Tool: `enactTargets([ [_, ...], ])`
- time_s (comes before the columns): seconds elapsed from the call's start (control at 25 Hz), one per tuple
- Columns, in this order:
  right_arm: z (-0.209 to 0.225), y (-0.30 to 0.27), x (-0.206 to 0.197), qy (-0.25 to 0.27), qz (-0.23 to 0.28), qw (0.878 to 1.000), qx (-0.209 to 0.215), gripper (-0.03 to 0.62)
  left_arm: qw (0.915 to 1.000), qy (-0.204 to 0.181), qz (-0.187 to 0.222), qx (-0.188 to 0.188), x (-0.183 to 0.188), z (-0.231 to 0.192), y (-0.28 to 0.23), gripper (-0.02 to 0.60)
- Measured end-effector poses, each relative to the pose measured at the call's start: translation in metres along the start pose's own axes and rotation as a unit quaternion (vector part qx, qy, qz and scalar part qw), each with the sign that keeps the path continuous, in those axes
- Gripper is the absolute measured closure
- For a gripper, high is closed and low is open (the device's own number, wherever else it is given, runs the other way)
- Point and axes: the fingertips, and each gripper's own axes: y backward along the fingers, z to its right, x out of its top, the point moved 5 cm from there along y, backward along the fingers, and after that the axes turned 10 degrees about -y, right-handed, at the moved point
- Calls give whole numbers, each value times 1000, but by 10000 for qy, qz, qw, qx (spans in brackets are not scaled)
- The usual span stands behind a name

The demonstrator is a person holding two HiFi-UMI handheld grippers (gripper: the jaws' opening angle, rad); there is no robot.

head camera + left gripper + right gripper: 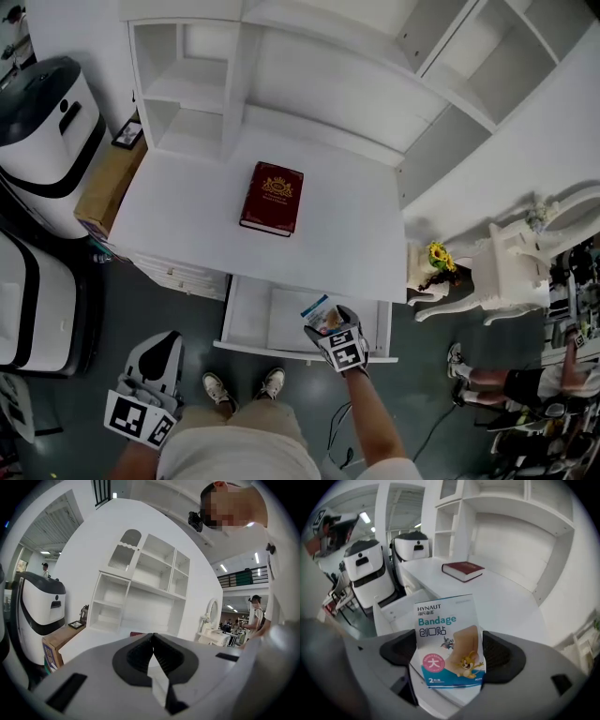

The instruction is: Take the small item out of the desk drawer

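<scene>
Right gripper view: packet [445, 630] stands upright between the jaws of the right gripper [451, 653], clamped at its lower part. Print legible: "HYNAUT Bandage", cartoon cat and mouse. In the head view the same packet is only a small pale slip at that gripper's tip, seen over the right half of the open drawer [248, 314]; the print is too small to read there.

Left gripper [148, 380]: the head view puts it low at left, over the floor [187, 309], well apart from the desk [178, 220], and its jaws cannot be read there. Left gripper view: pad tips meet, nothing between them.

Desk is white. A closed red book [272, 198] lies flat near its middle. The drawer projects from under the front edge. White shelves [192, 98] rise along the back edge. A cardboard box [105, 186] sits against the left edge. White-and-black machines [37, 131] stand further left. Sunflowers [438, 254] and a white dresser [514, 267] are off the right corner. Floor is dark grey.
</scene>
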Motion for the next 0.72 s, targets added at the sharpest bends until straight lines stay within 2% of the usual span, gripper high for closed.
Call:
enactTargets([
  [0.16,-6,43,33,-946,829,9919,175,143,9999,-78,148,21,7,0,-1,566],
  [0.4,-8,90,62,-1481,1689,9740,302,143,9988,-199,442,100,28,9,-2,566],
  [0.72,0,135,81,-2015,2437,9476,462,142,9974,-254,631,230,44,18,-2,566],
])
